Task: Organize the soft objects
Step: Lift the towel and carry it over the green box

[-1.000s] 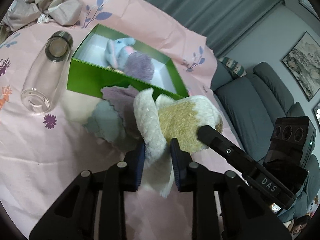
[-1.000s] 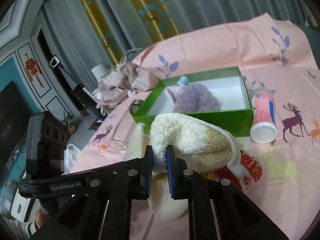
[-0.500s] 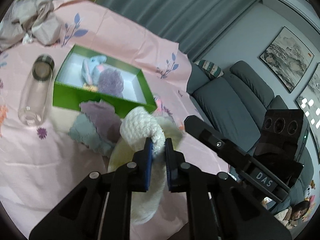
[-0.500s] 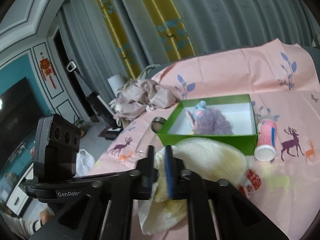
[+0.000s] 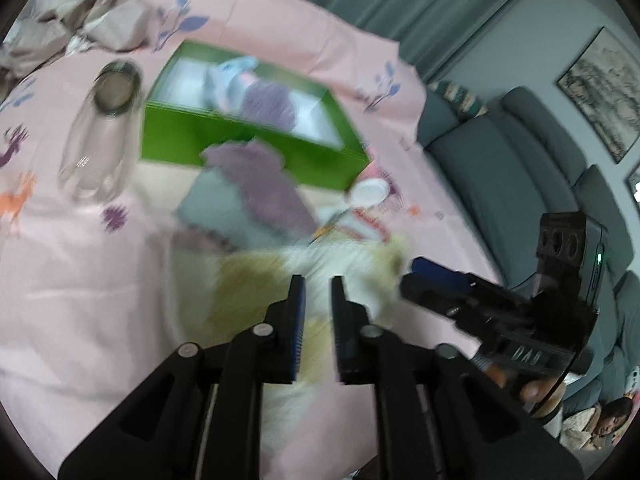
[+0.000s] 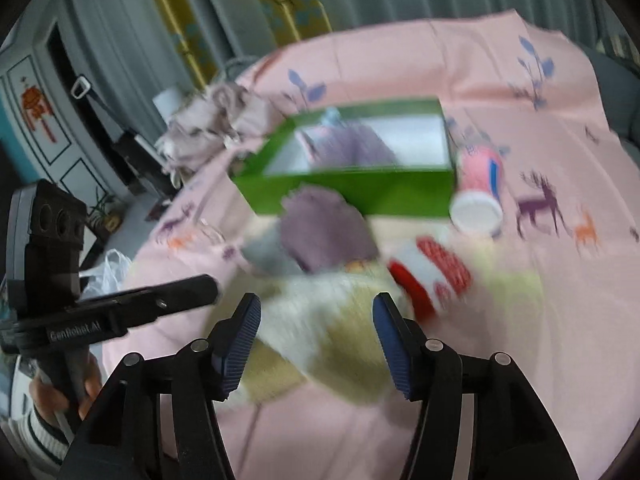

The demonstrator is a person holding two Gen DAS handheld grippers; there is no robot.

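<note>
The right gripper [image 6: 316,336] is spread wide over the cream towel [image 6: 320,320] on the pink tablecloth [image 6: 520,360], while the blurred left view suggests the left gripper [image 5: 317,296], narrowly gapped, may pinch it near the green box [image 5: 240,144].

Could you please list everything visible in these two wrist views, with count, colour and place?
Fluffy towel: one, cream and tan, on the cloth nearest both grippers.
Green box: one, green with a white inside, mid-table.
Plush toy: one, pale blue, inside the box.
Purple cloth: one, inside the box beside the toy.
Purple and grey cloths: two, overlapping, in front of the box.
Red-and-white item: one, too blurred to identify, right of the towel.
Glass jar: one, clear, lying left of the box.
Pink tube: one, white cap, lying right of the box.
Crumpled fabric: one pile, beige, far edge.
Tablecloth: one, pink, printed.
Left gripper: black, fingers narrowly apart.
Right gripper: black, fingers wide open.
</note>
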